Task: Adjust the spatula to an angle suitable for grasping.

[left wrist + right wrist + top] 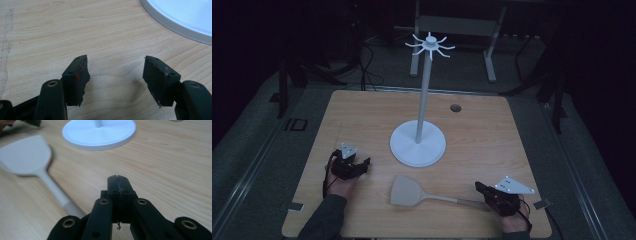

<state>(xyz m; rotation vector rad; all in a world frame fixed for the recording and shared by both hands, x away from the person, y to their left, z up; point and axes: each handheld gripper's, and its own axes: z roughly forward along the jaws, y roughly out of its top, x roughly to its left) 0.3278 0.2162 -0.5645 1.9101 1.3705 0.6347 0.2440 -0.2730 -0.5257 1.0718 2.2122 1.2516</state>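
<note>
My right claw point(117, 178) is pinched empty beside the spatula point(409, 191) handle; left claw point(116, 75) gapes wide. Next: reopen, shift toward nine o'clock, straddle that handle.

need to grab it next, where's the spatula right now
In the high view the spatula lies flat on the table near its front edge, blade just in front of the white stand's base, handle running right to the right claw.

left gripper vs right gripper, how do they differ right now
The left gripper has its jaws wide open over bare wood; the right gripper has its jaws shut together on nothing. The left sits near the white stand base; the right sits beside the spatula handle. Both are black and low over the table.
</note>
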